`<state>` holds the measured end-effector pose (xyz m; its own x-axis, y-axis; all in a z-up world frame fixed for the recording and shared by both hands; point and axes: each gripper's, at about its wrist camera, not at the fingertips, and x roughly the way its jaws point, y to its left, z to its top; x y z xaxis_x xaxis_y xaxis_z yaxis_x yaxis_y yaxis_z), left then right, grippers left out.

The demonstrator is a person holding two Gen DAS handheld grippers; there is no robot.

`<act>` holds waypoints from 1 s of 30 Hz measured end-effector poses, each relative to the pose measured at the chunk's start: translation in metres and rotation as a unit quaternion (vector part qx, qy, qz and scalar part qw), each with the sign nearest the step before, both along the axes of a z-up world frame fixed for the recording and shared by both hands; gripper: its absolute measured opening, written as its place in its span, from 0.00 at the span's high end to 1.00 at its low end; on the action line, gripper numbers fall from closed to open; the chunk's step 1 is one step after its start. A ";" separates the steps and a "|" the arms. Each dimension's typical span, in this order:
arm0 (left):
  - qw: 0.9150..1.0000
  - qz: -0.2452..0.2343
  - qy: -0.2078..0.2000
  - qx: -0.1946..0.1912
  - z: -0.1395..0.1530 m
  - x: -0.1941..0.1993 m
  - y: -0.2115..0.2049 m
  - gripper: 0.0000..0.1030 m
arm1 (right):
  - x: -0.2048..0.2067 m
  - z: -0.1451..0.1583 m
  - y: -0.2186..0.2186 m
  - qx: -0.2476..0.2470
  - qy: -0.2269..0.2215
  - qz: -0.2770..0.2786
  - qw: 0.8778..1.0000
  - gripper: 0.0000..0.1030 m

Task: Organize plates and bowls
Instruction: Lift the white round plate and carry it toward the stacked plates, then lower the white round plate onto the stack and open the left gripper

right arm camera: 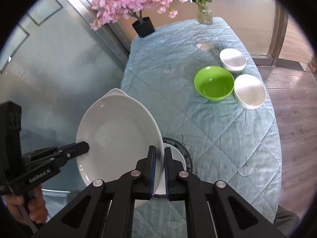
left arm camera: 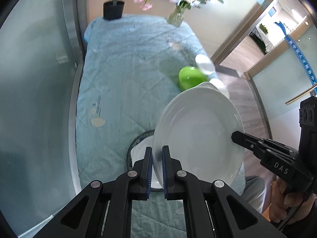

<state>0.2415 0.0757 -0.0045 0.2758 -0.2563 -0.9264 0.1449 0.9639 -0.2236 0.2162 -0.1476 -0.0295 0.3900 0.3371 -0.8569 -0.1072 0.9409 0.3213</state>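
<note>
A large white plate with handle tabs (left arm camera: 198, 134) (right arm camera: 116, 136) is held tilted above the table, between both grippers. My left gripper (left arm camera: 157, 170) is shut on its near rim; it shows at the left of the right wrist view (right arm camera: 87, 147). My right gripper (right arm camera: 159, 170) is shut on the opposite rim; it shows at the right of the left wrist view (left arm camera: 234, 136). Under the plate lie a smaller white plate (right arm camera: 176, 158) on a blue-rimmed plate (right arm camera: 187, 152) (left arm camera: 136, 140). A green bowl (right arm camera: 214, 83) (left arm camera: 190, 77) and two white bowls (right arm camera: 232, 60) (right arm camera: 249, 91) sit at the right.
The table is covered by a light blue quilted cloth (right arm camera: 198, 119). A black pot with pink blossoms (right arm camera: 143, 26) and a glass vase of flowers (right arm camera: 205, 16) stand at the far end. A glass wall (left arm camera: 35, 99) runs along the left; wood floor (right arm camera: 293, 103) lies right.
</note>
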 end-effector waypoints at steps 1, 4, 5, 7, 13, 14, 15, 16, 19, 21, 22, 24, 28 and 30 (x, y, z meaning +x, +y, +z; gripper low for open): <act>1.000 -0.001 0.006 0.005 -0.013 0.001 0.001 0.95 | 0.000 -0.011 0.000 0.005 0.010 -0.003 1.000 0.93; 0.999 0.003 0.037 0.005 -0.051 0.005 0.004 0.95 | 0.001 -0.045 0.000 0.006 0.035 -0.011 0.999 0.93; 0.999 0.002 0.043 0.009 -0.061 0.006 0.004 0.95 | 0.001 -0.055 -0.001 0.008 0.045 -0.015 0.999 0.93; 0.998 0.000 0.057 0.015 -0.084 0.009 0.004 0.95 | 0.002 -0.077 -0.001 0.010 0.065 -0.021 0.998 0.93; 0.996 -0.001 0.087 0.013 -0.132 0.014 0.009 0.95 | 0.004 -0.115 0.001 -0.001 0.089 -0.026 0.996 0.92; 0.996 0.000 0.092 0.013 -0.138 0.016 0.009 0.95 | 0.005 -0.121 0.003 -0.003 0.092 -0.027 0.995 0.92; 0.995 0.000 0.097 0.015 -0.144 0.017 0.010 0.95 | 0.006 -0.127 0.004 -0.007 0.097 -0.027 0.995 0.92; 0.995 -0.002 0.100 0.017 -0.150 0.017 0.011 0.95 | 0.007 -0.131 0.006 -0.010 0.100 -0.026 0.995 0.92; 0.994 -0.001 0.108 0.021 -0.164 0.019 0.013 0.95 | 0.010 -0.143 0.011 -0.015 0.111 -0.027 0.993 0.92; 0.993 0.002 0.114 0.020 -0.172 0.022 0.016 0.95 | 0.011 -0.150 0.014 -0.020 0.114 -0.024 0.993 0.92; 0.993 0.002 0.117 0.021 -0.175 0.023 0.017 0.95 | 0.012 -0.154 0.015 -0.022 0.116 -0.024 0.993 0.91; 0.992 0.001 0.122 0.020 -0.181 0.025 0.017 0.95 | 0.012 -0.159 0.015 -0.027 0.119 -0.024 0.992 0.91; 0.992 -0.007 0.126 0.021 -0.192 0.028 0.013 0.95 | 0.013 -0.170 0.017 -0.043 0.124 -0.026 0.991 0.90; 0.991 -0.007 0.129 0.021 -0.196 0.030 0.012 0.95 | 0.015 -0.175 0.020 -0.048 0.124 -0.027 0.991 0.90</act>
